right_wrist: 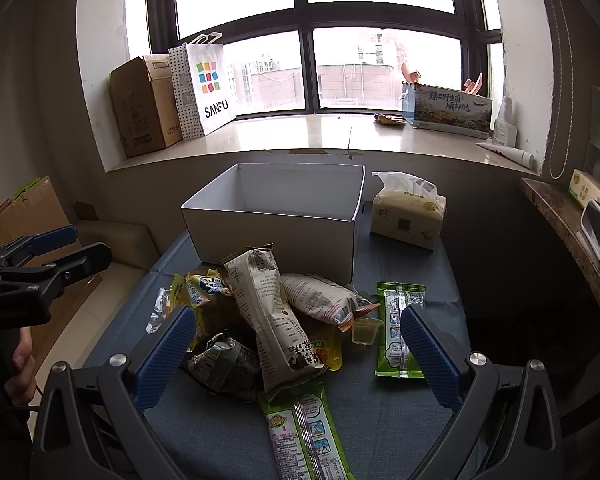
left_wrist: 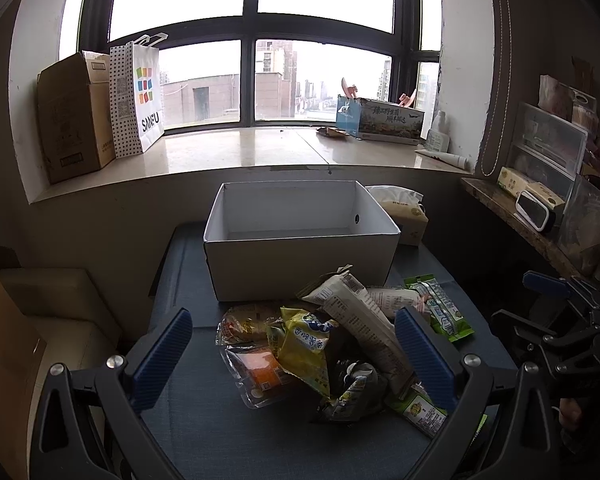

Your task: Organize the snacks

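The snacks are heaped near the middle of the table (right_wrist: 420, 432), just in front of the empty white box (right_wrist: 276, 232) that stands toward the far edge. Both claws are held above the near edge with their jaws wide apart and nothing between them; the left claw (left_wrist: 292, 356) is seen over the left part of the heap, the right claw (right_wrist: 296, 352) over its right part.

The coming move is judged to turn on the long beige packet (right_wrist: 272, 320). It lies on top of the heap, straight ahead of the right claw, with its long axis running from the near edge toward the box, one end propped against the box wall. It is framed about equally by both claws, so neither can be called nearer; a grasp across its narrow width looks open to either.

A green packet (right_wrist: 398, 332) lies apart on the right side, also lengthwise toward the box, partly covered by the right claw's finger. A second green packet (right_wrist: 304, 432) is cut off by the near edge of the view. The packets under the heap are largely hidden, and the box floor is seen only in part.
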`<action>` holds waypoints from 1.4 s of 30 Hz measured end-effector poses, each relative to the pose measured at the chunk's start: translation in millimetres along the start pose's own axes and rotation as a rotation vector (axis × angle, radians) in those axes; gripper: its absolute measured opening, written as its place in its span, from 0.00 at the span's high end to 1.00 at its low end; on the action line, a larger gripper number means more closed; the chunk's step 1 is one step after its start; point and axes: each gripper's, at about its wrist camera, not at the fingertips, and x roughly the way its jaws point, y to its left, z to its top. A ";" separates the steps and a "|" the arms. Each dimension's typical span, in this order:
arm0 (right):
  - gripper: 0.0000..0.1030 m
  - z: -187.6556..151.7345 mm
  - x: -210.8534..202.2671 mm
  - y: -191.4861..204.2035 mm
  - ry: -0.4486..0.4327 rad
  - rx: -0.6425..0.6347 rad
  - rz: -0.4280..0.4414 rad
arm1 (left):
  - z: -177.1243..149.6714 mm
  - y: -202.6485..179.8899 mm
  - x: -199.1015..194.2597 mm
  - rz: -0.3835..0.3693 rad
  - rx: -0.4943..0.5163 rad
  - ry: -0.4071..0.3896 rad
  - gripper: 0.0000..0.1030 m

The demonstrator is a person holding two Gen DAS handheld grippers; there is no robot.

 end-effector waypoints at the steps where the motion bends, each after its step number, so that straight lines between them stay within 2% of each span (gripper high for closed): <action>1: 0.00 -0.1 0.0 0.0 0.000 0.000 0.000 | 0.0 0.1 0.1 -0.002 0.000 0.000 0.00; 11: 0.00 -1.5 0.3 -2.0 0.003 0.010 -0.001 | -2.2 0.3 0.3 -0.024 -0.008 0.006 0.00; 42: 0.00 -2.4 2.0 -2.6 0.014 0.017 -0.002 | -2.4 -1.8 -1.0 -0.027 0.006 0.007 0.00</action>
